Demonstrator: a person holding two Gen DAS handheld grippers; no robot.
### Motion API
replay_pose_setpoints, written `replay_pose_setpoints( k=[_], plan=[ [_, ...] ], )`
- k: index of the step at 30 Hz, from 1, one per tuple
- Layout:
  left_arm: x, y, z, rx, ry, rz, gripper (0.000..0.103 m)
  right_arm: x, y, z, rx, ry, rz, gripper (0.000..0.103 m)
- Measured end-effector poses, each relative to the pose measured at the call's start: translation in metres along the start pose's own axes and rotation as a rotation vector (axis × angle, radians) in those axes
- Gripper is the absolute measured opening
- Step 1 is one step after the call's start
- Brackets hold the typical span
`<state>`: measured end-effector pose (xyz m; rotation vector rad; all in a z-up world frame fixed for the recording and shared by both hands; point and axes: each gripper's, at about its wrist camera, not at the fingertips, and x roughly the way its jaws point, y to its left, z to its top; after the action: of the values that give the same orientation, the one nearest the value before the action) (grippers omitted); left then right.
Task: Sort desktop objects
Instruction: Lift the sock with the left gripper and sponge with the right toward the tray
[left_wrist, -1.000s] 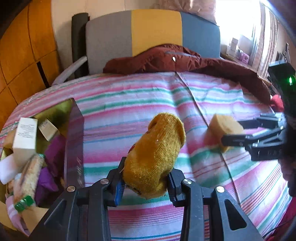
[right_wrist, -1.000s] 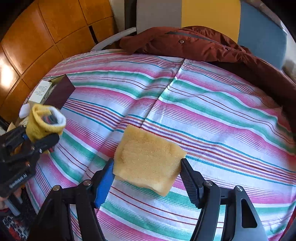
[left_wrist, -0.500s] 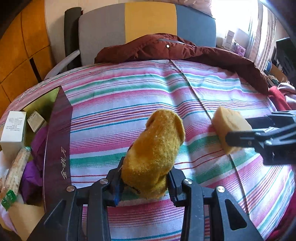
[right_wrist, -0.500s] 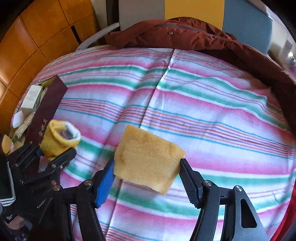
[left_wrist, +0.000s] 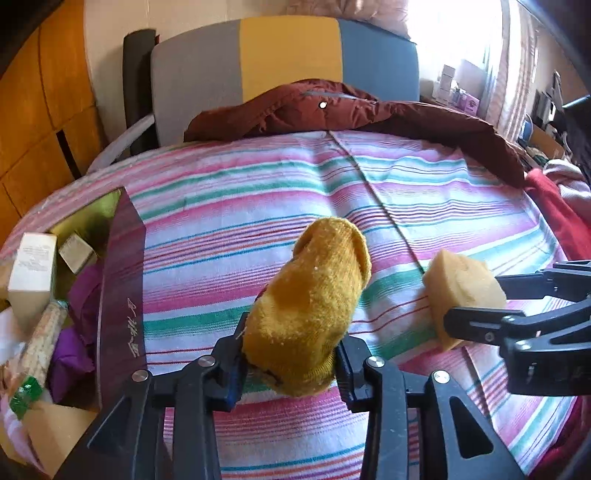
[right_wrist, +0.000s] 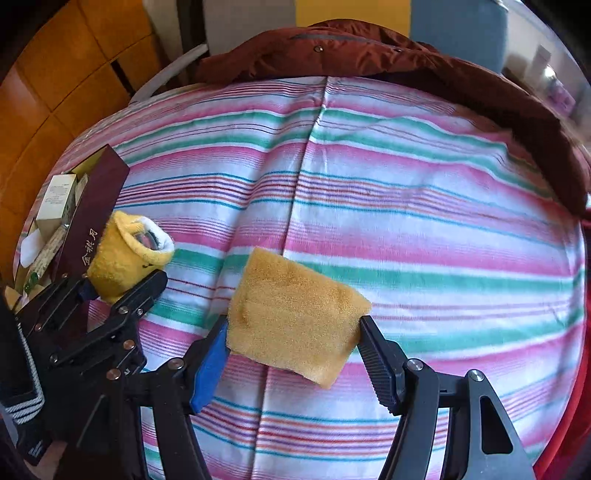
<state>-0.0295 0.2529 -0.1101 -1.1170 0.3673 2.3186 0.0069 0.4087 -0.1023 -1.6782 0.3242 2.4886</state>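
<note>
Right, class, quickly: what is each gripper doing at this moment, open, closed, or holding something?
Left gripper: closed on the mustard-yellow sock.
Right gripper: closed on the yellow sponge.

Bright daylight pours in from the far right, where the window is blown out to plain white in the left wrist view. It lights the pink, green and white striped cloth evenly, with a pale sheen near its middle in the right wrist view. The fisheye lens bows the stripes and blackens the corners. The far right edge of the right wrist view is smeared. The orange wooden wall panels on the left glow warm.
</note>
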Motion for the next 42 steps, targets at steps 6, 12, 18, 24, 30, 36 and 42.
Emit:
replay_pose_setpoints(
  k=[6, 12, 18, 24, 30, 36, 42],
  plan=[
    [-0.024, -0.004, 0.0, 0.012, -0.053, -0.015, 0.039, -0.004, 0.002, -0.015, 0.066, -0.026, 0.02, 0.068],
    [-0.052, 0.001, 0.0, 0.0, -0.101, -0.036, 0.039, -0.009, 0.006, -0.031, 0.106, -0.055, 0.041, 0.066],
    [-0.077, 0.008, 0.0, -0.012, -0.145, -0.039, 0.039, -0.009, 0.014, -0.045, 0.114, -0.075, 0.035, 0.063],
    [-0.087, 0.019, -0.003, -0.031, -0.152, -0.031, 0.039, -0.011, 0.02, -0.049, 0.107, -0.106, 0.008, 0.061],
    [-0.097, 0.028, -0.007, -0.05, -0.164, -0.02, 0.039, -0.011, 0.014, -0.046, 0.136, -0.107, 0.03, 0.066],
    [-0.105, 0.038, -0.01, -0.071, -0.174, -0.008, 0.039, -0.011, 0.014, -0.039, 0.166, -0.126, 0.026, 0.071],
    [-0.11, 0.052, -0.016, -0.098, -0.171, 0.0, 0.039, -0.01, 0.025, -0.034, 0.111, -0.141, -0.03, 0.06]
  ],
)
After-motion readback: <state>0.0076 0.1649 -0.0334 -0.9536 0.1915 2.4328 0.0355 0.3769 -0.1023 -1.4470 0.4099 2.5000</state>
